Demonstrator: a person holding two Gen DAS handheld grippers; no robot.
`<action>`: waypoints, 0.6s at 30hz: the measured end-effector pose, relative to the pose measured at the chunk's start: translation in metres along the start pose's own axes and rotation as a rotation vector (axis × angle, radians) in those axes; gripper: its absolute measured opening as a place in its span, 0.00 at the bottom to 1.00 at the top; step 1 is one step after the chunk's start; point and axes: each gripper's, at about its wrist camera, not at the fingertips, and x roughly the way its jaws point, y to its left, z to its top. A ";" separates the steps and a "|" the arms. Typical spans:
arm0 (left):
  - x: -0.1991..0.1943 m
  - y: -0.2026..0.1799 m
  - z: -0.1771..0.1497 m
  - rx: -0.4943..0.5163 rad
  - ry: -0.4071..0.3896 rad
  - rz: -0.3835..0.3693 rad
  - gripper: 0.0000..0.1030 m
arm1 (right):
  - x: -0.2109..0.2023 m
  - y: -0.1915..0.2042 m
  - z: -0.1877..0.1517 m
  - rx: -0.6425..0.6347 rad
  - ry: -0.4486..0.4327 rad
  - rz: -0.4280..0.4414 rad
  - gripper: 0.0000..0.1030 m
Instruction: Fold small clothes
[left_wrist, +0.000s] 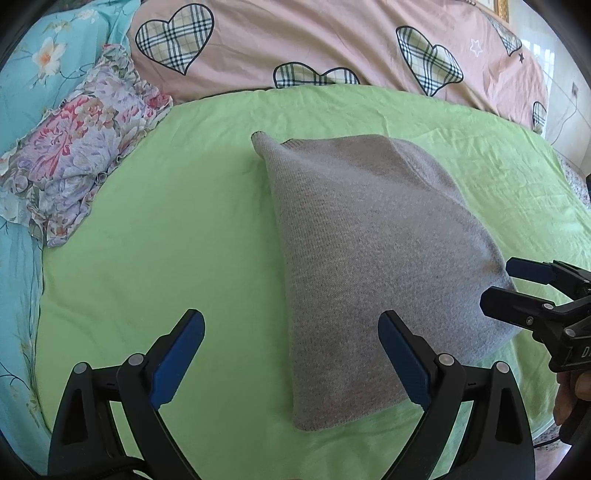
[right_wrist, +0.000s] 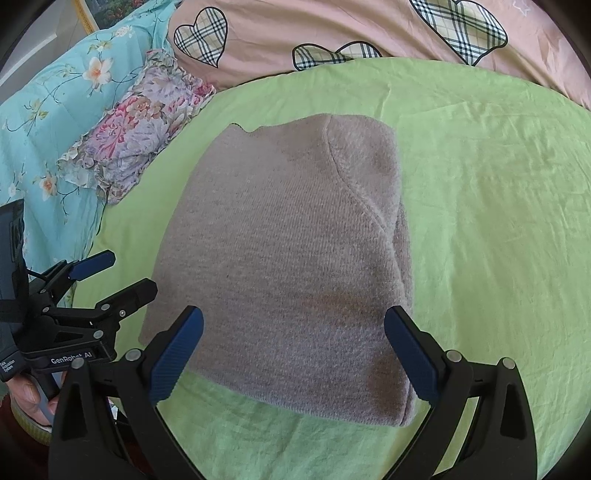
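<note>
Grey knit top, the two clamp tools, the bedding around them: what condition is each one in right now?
Grey knit garment: folded into a compact bundle, lying flat, not gripped.
Left gripper: open, empty, above the garment's near edge.
Right gripper: open, empty, over the garment.
Green sheet: spread out, slightly wrinkled.
Floral cloth: crumpled at the sheet's edge.

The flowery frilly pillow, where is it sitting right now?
In both wrist views the floral pillow lies at the upper left, at the green sheet's edge, between the turquoise flowered bedding and the folded grey knit.
</note>
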 end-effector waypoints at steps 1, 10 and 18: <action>-0.001 0.000 0.000 -0.004 -0.003 -0.003 0.93 | 0.000 -0.001 0.001 -0.001 -0.001 0.002 0.96; -0.002 -0.003 0.000 -0.014 -0.010 -0.018 0.93 | 0.001 -0.001 0.003 0.006 -0.023 0.014 0.96; 0.000 -0.003 0.001 -0.018 -0.010 -0.024 0.93 | 0.001 -0.001 0.002 0.012 -0.026 0.015 0.96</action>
